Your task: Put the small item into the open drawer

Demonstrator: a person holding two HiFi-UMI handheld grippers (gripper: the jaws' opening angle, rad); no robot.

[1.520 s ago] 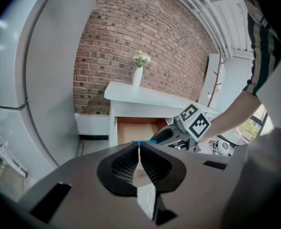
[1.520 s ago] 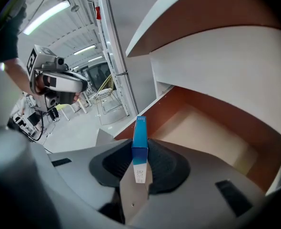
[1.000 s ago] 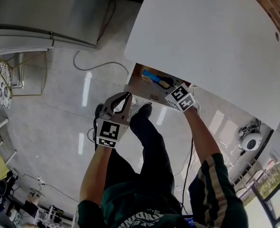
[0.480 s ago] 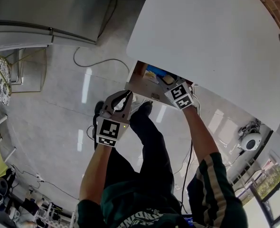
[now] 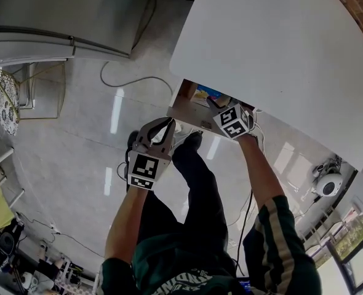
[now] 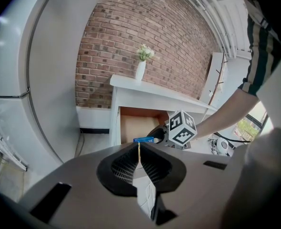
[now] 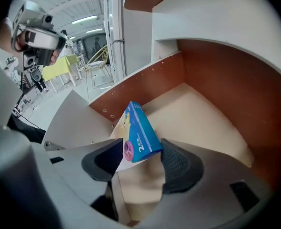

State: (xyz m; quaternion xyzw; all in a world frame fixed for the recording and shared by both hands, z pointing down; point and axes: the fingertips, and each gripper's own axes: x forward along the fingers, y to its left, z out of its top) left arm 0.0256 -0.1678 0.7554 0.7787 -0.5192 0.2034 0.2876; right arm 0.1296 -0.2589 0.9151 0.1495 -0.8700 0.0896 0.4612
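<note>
The right gripper [image 7: 143,149] reaches into the open drawer [image 7: 205,116]. Its jaws have just been opening and stand wide apart. The small blue box [image 7: 136,128] sits tilted and loose between them, just above the drawer's floor near its front wall. The left gripper [image 6: 138,152] hovers outside the drawer, in front of it, with its jaws closed together on nothing. The drawer hangs under a white table [image 5: 280,54].

Brick wall [image 6: 145,27] behind white table [image 5: 280,54], vase [image 6: 140,70] near its left end. Glossy pale floor [image 5: 77,152], loose cable [image 5: 135,78], fridge [image 5: 52,11] on the left.
</note>
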